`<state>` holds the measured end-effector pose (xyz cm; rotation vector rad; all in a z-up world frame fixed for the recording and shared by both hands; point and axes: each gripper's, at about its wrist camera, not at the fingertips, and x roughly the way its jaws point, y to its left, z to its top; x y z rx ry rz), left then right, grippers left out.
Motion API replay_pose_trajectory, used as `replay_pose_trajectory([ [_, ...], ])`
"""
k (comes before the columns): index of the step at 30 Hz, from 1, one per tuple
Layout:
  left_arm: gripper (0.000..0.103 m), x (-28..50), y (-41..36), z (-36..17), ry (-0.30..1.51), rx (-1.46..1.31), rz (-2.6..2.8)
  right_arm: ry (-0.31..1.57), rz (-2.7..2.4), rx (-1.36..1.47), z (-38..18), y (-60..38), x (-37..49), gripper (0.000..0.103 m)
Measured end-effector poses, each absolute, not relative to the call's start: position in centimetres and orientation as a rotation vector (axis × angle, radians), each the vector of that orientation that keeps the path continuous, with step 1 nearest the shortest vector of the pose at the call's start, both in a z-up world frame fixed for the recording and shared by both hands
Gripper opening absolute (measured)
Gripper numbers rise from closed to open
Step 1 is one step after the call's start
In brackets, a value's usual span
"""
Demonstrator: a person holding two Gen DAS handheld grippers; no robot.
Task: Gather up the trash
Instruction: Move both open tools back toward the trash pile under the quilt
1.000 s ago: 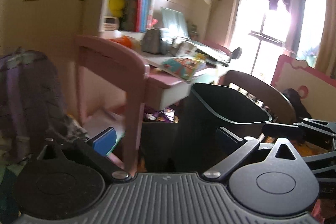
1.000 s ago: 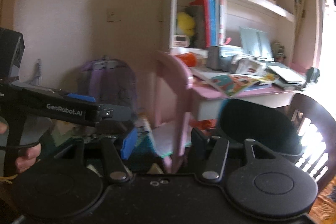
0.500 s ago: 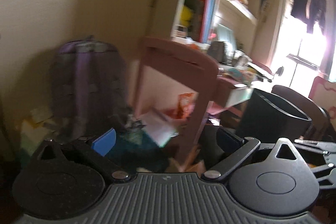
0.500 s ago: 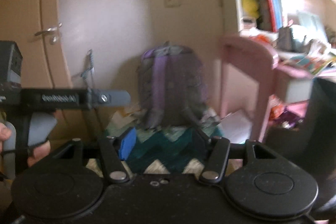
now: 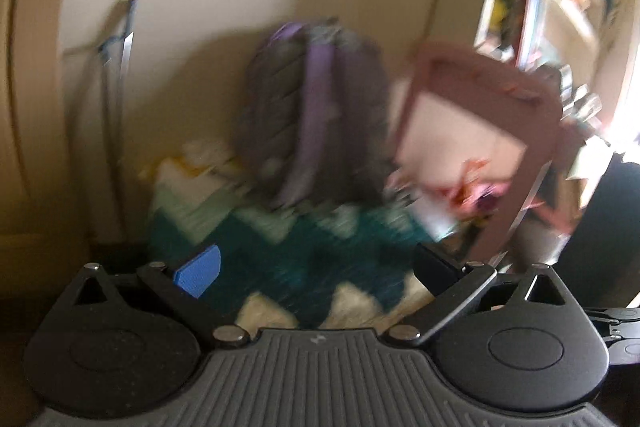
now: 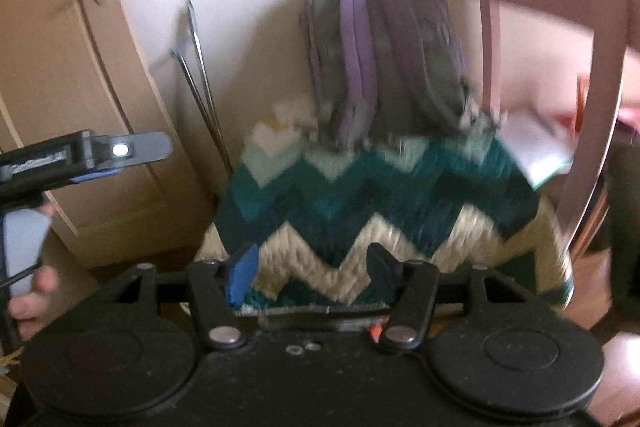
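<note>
While view blurs, we hold left gripper (image 5: 316, 269) and right gripper (image 6: 312, 269) released, empty; risk: snagging zigzag rug (image 6: 360, 211), mistaking backpack (image 6: 384, 47) for trash.

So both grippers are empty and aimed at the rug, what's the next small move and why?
Probably ease the right gripper toward the papers lying past the zigzag rug under the pink desk. Its fingers stand open with nothing between them, and the blur hides what the scraps are.

A backpack (image 6: 384, 55) stands against the wall, behind a rug (image 6: 380, 211) on the floor. A chair (image 6: 560, 67) stands right of both; a door (image 6: 60, 67) is left.
</note>
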<state>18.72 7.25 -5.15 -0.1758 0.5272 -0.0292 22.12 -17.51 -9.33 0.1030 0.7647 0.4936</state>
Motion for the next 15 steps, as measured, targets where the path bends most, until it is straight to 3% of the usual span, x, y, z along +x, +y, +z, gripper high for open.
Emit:
replay_pose_trajectory([
  [10, 0.103, 20.5, 12.8, -18.3, 0.74, -0.285, 0.154, 1.081, 0.228, 0.201, -24.8, -15.9, 27.1, 0.059],
  [15, 0.103, 22.2, 14.9, -26.6, 0.938, -0.406, 0.298, 1.234, 0.083, 0.214, -33.2, -15.3, 28.8, 0.059],
])
